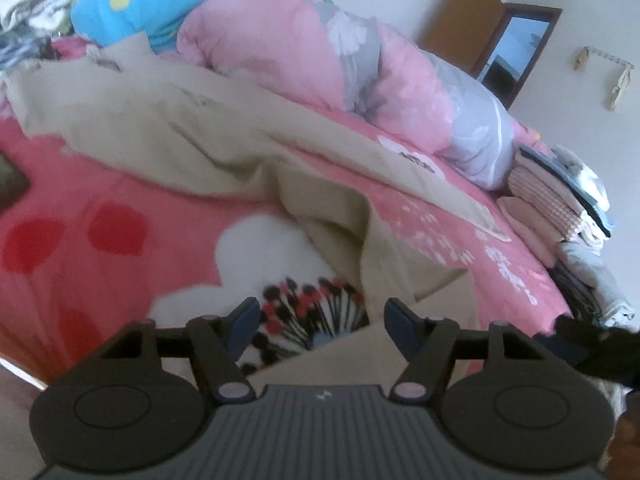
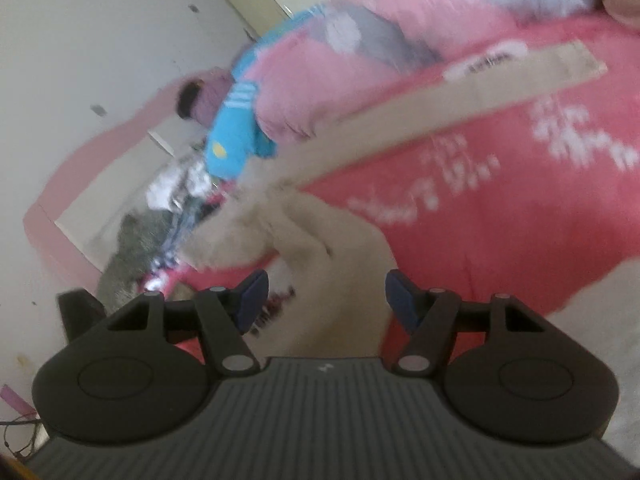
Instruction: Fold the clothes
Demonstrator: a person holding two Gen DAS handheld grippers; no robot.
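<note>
I see the beige garment [image 1: 208,136] spread rumpled across the pink bedsheet [image 1: 120,200], one long strip reaching toward the folded stack [image 1: 560,208] at the bed's far edge. Left claw [image 1: 318,322] — released, fingers apart over the cloth's near fold. Right claw [image 2: 326,300] — likewise released, cloth lying between its fingers, view blurred.

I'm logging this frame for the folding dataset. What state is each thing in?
Left tool: open, empty, beige fabric between its fingers.
Right tool: open, beige fabric between its fingers, not clamped.
Beige garment: unfolded, rumpled, spread across the bed.
Pink quilt: bunched up behind the garment.
Clothes stack: folded, piled at the bed's far end.
Door: open.
</note>
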